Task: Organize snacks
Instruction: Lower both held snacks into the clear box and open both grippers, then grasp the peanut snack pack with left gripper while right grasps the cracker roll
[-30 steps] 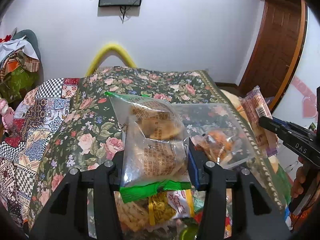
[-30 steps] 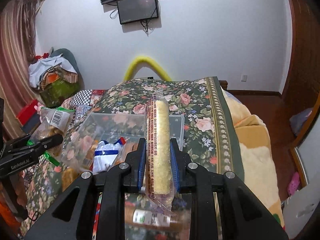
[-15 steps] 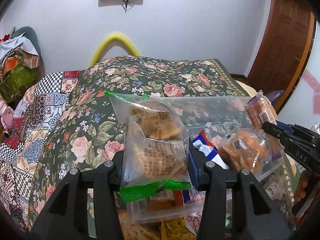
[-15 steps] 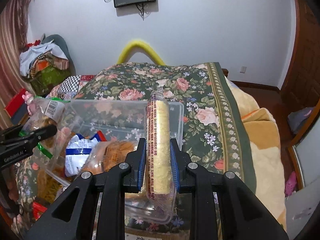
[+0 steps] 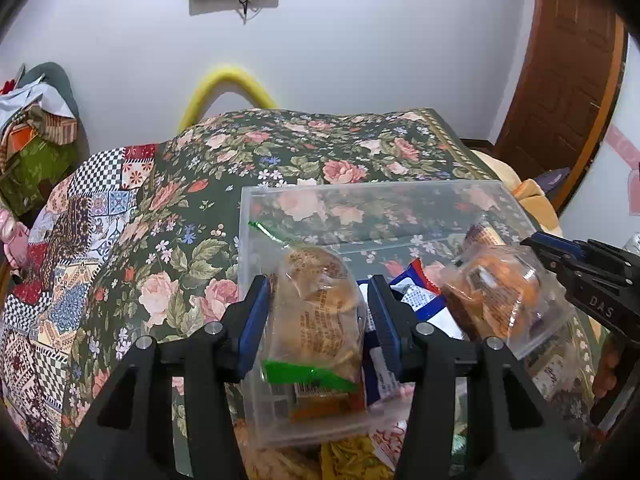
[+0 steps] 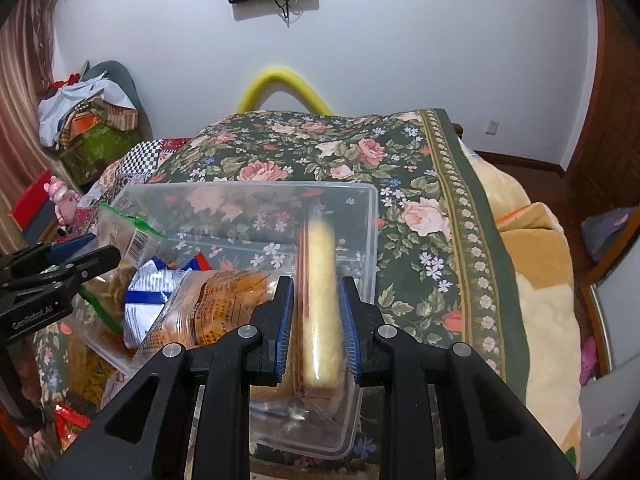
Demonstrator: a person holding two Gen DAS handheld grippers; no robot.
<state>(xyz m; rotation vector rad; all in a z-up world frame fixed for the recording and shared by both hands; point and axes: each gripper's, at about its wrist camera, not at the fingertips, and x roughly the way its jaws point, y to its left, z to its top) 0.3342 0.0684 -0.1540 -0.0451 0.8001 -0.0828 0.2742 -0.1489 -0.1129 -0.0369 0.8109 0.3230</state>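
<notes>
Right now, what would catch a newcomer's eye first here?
Probably the two snacks held over the clear plastic bin on the flowered bedspread: the right tool grips a long yellow roll, and the left tool holds a green-edged cookie bag. Behind the bed, a bright yellow arch stands out.

One clear plastic bin (image 6: 360, 216) on the bedspread, and two grippers over it, each carrying one packet. Inside I count one blue-and-white packet (image 6: 148, 292) and one bag of orange snacks (image 6: 208, 308); further wrappers by the bin are too jumbled to count.
</notes>
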